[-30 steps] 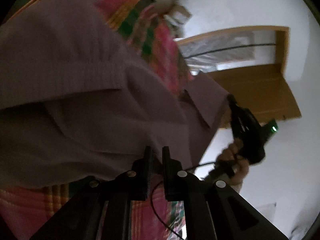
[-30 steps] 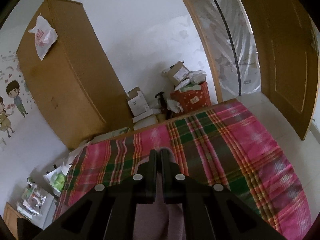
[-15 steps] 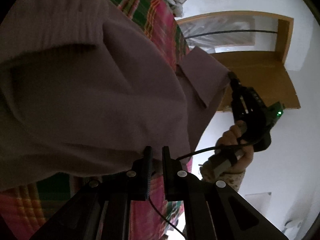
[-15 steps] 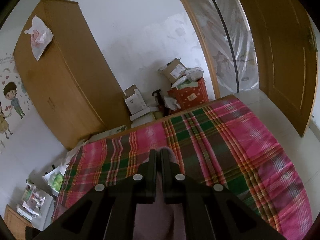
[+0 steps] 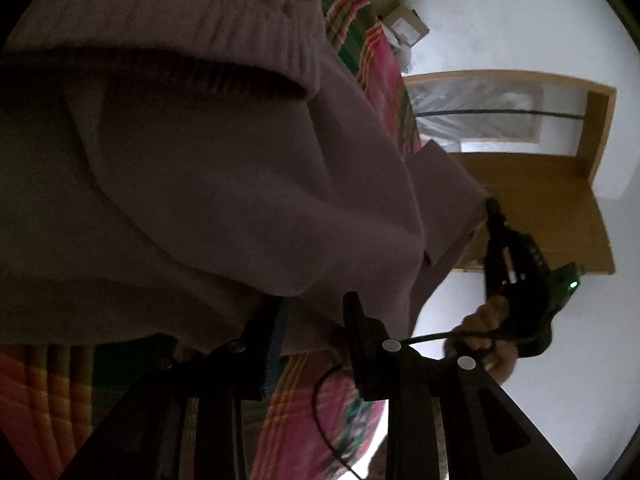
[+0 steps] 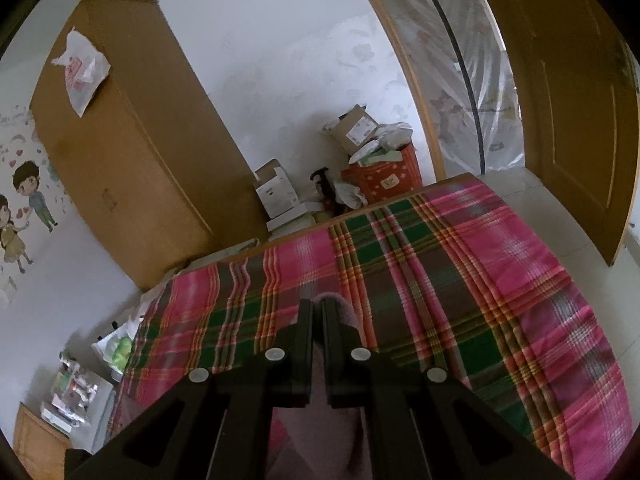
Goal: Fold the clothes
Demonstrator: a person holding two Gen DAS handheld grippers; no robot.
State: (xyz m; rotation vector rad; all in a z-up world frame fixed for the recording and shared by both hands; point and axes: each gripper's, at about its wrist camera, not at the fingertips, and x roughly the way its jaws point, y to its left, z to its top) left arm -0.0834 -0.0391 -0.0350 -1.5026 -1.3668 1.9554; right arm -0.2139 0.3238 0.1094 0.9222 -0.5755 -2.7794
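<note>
Fingers of my right gripper [image 6: 316,320] were pinched on the mauve sweater [image 5: 224,184] edge, while my left gripper [image 5: 314,320] stood parted around a fold, the garment stretched between them above the plaid bed [image 6: 480,280].

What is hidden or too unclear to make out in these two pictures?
- Left wrist view: the mauve garment fills the frame, hiding most of the plaid bedspread; its full shape is cut off.
- Left wrist view: dim light obscures whether cloth touches the open left gripper.
- Right wrist view: the right gripper covers the pinched fabric; the rest falls below the frame.
- Right wrist view: box labels are too small to read.
</note>
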